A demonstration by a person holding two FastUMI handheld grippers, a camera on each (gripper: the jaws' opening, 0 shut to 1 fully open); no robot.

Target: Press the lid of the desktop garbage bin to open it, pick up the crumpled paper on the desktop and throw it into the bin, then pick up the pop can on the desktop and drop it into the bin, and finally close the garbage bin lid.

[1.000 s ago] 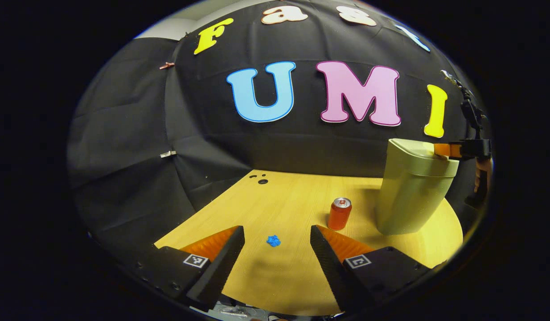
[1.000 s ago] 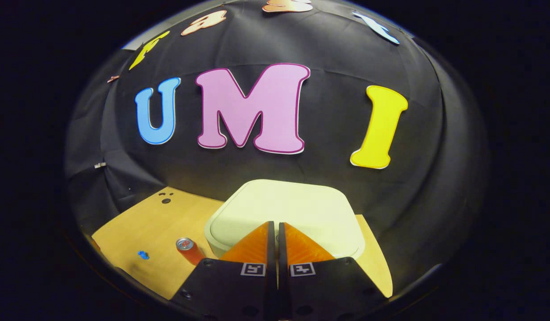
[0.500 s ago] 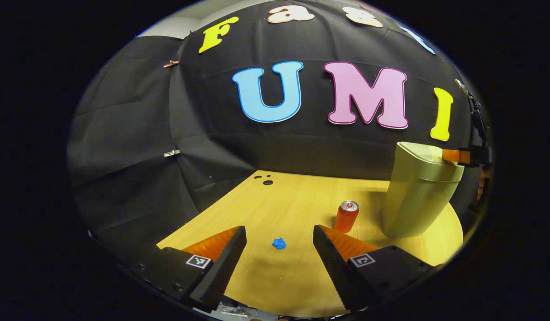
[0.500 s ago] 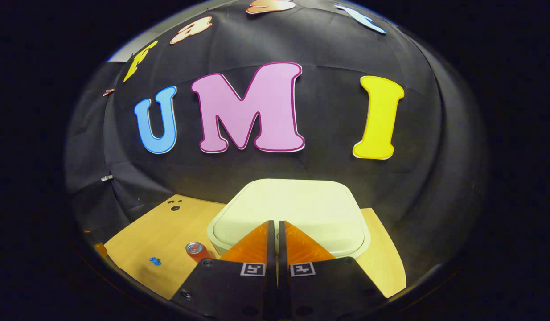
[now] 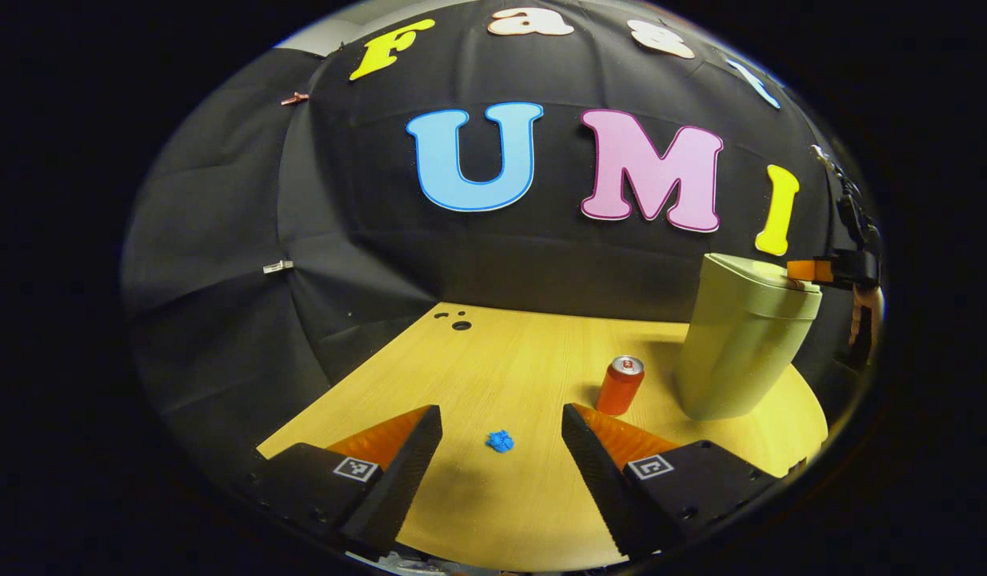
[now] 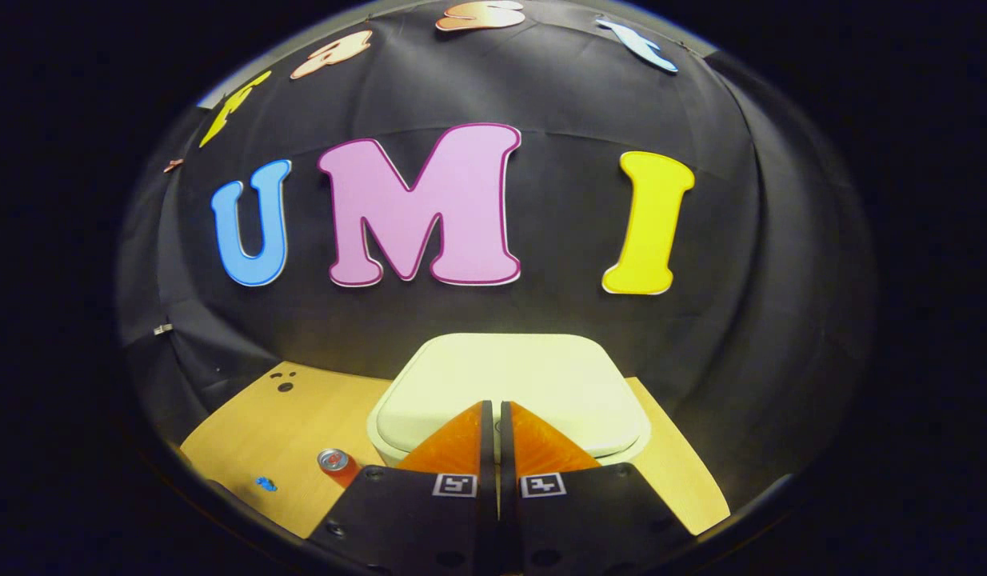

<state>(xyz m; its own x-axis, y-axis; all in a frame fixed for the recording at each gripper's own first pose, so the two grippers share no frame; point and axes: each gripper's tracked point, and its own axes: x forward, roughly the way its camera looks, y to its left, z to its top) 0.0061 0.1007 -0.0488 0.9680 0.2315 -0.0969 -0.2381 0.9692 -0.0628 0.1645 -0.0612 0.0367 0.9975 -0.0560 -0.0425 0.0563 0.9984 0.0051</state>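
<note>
A pale green bin [image 5: 741,340] stands at the table's right with its lid [image 6: 509,376] down. My right gripper [image 6: 493,406] is shut, its tips resting on the lid's near edge; in the left gripper view that same right gripper [image 5: 805,270] sits at the bin's top right corner. A small blue crumpled paper [image 5: 500,440] lies on the wood ahead of my open left gripper [image 5: 501,414], between its fingers' lines. An upright orange pop can [image 5: 620,384] stands left of the bin. The paper [image 6: 265,483] and can [image 6: 337,466] also sit low left in the right gripper view.
The wooden table [image 5: 493,352] has three small dark holes [image 5: 455,320] near its far left corner. Black cloth walls close the booth behind and to the left. A person's hand [image 5: 861,308] shows behind the bin at the far right.
Both views shifted slightly with small hand motions. The right gripper stays shut on top of the lid, which remains down. Paper and can have not moved.
</note>
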